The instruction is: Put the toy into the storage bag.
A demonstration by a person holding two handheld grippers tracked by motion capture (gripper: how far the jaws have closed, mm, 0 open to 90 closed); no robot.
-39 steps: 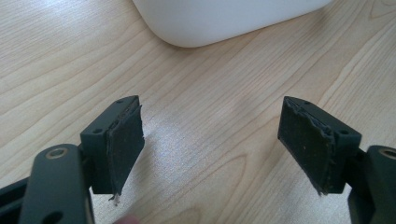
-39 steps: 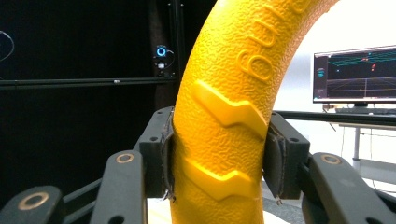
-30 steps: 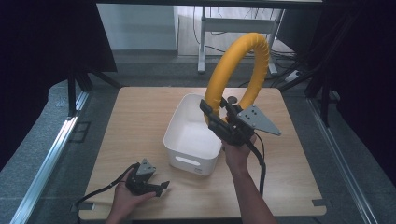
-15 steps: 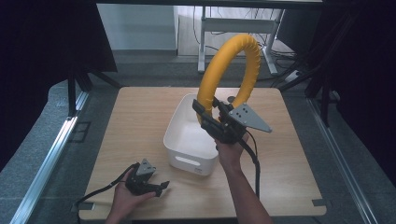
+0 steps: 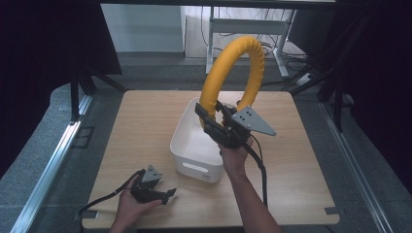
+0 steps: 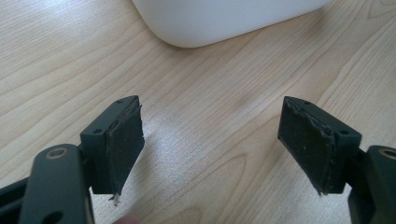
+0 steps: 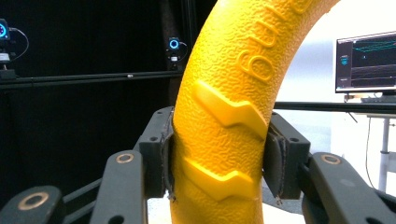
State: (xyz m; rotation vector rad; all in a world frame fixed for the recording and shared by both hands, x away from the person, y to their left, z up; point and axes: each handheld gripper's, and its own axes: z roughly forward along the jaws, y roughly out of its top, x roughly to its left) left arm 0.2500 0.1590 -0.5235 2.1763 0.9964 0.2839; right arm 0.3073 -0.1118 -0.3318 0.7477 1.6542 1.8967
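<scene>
A big yellow foam ring (image 5: 234, 77) stands upright in the air over the white bin (image 5: 190, 145), held at its lower part by my right gripper (image 5: 213, 115). In the right gripper view both pads press on the textured yellow ring (image 7: 219, 121), one on each side. My left gripper (image 5: 165, 196) rests low on the wooden table (image 5: 145, 121) near the front edge, in front of the bin's near left corner. Its jaws stand wide apart over bare wood in the left gripper view, with nothing between the pads (image 6: 121, 144).
The white bin's rounded corner (image 6: 210, 23) lies just ahead of the left gripper. Black cables trail from both grippers across the table. Dark frame posts and a metal rail (image 5: 48, 165) flank the table; a desk frame stands behind it.
My right gripper has carried the ring a little to the left and toward the bin. The left gripper has stayed where it was.
</scene>
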